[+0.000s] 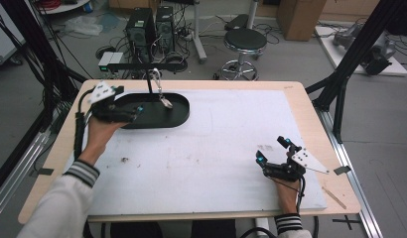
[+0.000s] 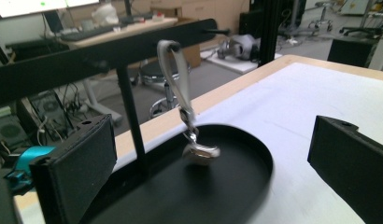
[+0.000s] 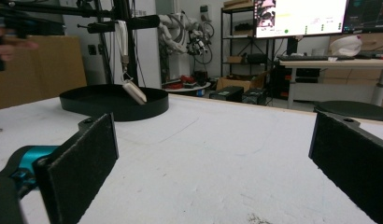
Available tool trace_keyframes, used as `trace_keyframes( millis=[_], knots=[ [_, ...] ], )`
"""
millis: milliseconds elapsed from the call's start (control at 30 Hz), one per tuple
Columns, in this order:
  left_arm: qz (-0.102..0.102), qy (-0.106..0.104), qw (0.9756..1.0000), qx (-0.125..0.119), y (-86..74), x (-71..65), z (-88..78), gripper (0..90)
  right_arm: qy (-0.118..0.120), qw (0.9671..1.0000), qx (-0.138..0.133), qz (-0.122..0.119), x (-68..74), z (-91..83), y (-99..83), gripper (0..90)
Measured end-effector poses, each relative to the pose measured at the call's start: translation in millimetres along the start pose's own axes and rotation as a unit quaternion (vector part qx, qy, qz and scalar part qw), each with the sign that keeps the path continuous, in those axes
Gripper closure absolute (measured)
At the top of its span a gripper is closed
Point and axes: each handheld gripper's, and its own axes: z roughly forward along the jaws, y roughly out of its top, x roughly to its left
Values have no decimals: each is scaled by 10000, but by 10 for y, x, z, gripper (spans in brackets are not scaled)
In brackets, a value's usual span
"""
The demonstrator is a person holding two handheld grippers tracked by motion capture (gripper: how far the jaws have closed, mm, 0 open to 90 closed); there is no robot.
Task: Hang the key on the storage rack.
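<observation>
Jaws of both grippers spread wide and empty, left gripper (image 1: pixel 123 113) over the black tray (image 1: pixel 179 116), right gripper (image 1: pixel 273 151) well apart from the tray, strap (image 2: pixel 176 79) untouched on its rack (image 2: pixel 101 58).

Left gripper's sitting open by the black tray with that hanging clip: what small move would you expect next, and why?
Probably a short advance of the left gripper toward the metal clip. Its jaws stand wide open and empty, with the clip hanging between them farther off, over the black tray. The right gripper rests open, far from it.

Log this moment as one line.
left gripper: open, at black tray | carabiner: hanging from bar | right gripper: open, resting on table
</observation>
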Motion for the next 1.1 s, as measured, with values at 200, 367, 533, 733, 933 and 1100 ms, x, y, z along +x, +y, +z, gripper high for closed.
trace_keyframes(
  millis=[200,367,533,733,933,1100],
  knots=[
    [-7,-27,9989,-474,-447,-280,-703,17,43,10000,85,-8,0,12,-9,3],
    [-178,124,9970,-742,-795,-424,-1008,17,44,9998,129,-108,20,20,-11,3],
    [-432,222,9943,-948,-1051,-483,-1118,17,39,9999,99,-95,23,17,-14,3],
    [-472,305,9924,-1091,-1174,-494,-1142,17,44,9998,91,-155,20,22,-14,3],
    [-502,320,9925,-1069,-1176,-491,-1136,17,44,9998,117,-158,28,20,-14,3],
    [-504,320,9923,-1081,-1177,-490,-1140,17,4,9997,117,-207,35,31,-13,3]
  ],
)
